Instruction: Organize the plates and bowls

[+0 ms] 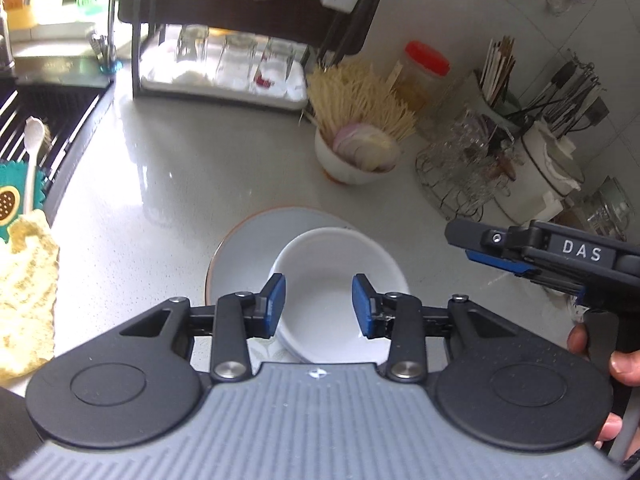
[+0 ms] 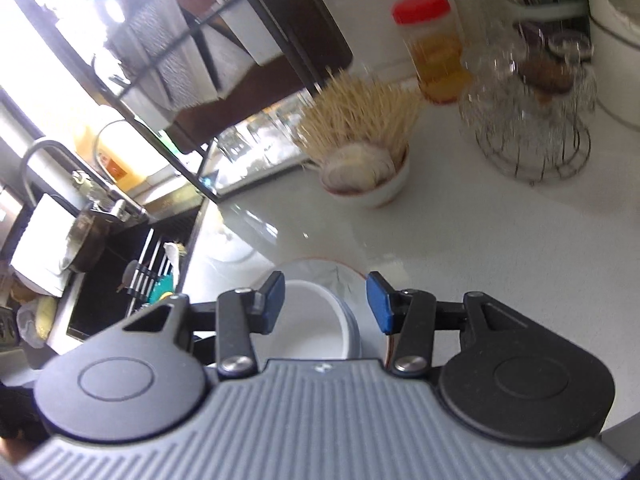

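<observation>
Bowl [image 1: 340,292] on plate [image 1: 248,240], white counter [image 1: 160,168]; both tools parted, empty.

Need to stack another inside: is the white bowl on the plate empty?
Empty. The white bowl sits upright on the plate, its bare interior visible.

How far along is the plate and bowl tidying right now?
Done, it seems: the white bowl sits on the plate on the counter. In hand: nothing; the left claw and right claw are both open above the stack, gripping nothing. Left: possibly the small bowl holding toothpicks and onion slices, standing apart; whether it belongs to the job I can't tell.
</observation>
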A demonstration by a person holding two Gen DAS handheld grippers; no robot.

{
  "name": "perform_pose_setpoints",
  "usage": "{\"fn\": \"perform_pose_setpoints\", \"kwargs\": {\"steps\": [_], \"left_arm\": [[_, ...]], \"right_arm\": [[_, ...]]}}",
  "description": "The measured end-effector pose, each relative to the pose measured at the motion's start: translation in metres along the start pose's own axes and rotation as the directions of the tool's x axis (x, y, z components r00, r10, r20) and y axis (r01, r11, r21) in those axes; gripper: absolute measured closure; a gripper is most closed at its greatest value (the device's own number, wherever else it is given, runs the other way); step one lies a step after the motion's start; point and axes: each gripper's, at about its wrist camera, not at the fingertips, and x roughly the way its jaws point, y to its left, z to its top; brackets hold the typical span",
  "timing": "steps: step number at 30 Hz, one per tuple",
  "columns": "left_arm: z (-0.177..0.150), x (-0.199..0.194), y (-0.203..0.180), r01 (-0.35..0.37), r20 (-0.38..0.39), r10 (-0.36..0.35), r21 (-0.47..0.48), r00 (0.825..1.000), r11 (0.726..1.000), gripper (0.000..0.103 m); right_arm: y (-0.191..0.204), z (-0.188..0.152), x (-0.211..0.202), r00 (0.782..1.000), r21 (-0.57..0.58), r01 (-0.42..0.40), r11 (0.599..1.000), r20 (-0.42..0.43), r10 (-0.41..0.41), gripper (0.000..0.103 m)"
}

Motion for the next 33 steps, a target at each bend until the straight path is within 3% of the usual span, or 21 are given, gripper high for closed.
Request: {"fn": "perform_pose_setpoints", "kwargs": {"steps": [9, 19, 33], "left_arm": [[-0.013, -0.053, -0.034, -0.03, 0.115, 0.03, -0.002, 0.993, 1.0, 0.061], [-0.054, -0.11, -0.059, -0.048, 0.194, 0.056, -0.043, 0.979, 0.998, 0.061], [-0.112, -0.158, -0.077, -0.079, 0.203, 0.079, -0.009, 0.976, 0.997, 0.061]], "right_arm": [[0.007, 0.01, -0.079, 0.986, -0.112, -0.034, 0.993, 0.156, 0.051, 0.054], [0.006, -0.018, -0.141, 0.978, -0.17, -0.048, 0.984, 0.192, 0.081, 0.054], [0.018, -0.082, -0.176, 0.979, -0.232, -0.039, 0.972, 0.186, 0.083, 0.054]]}}
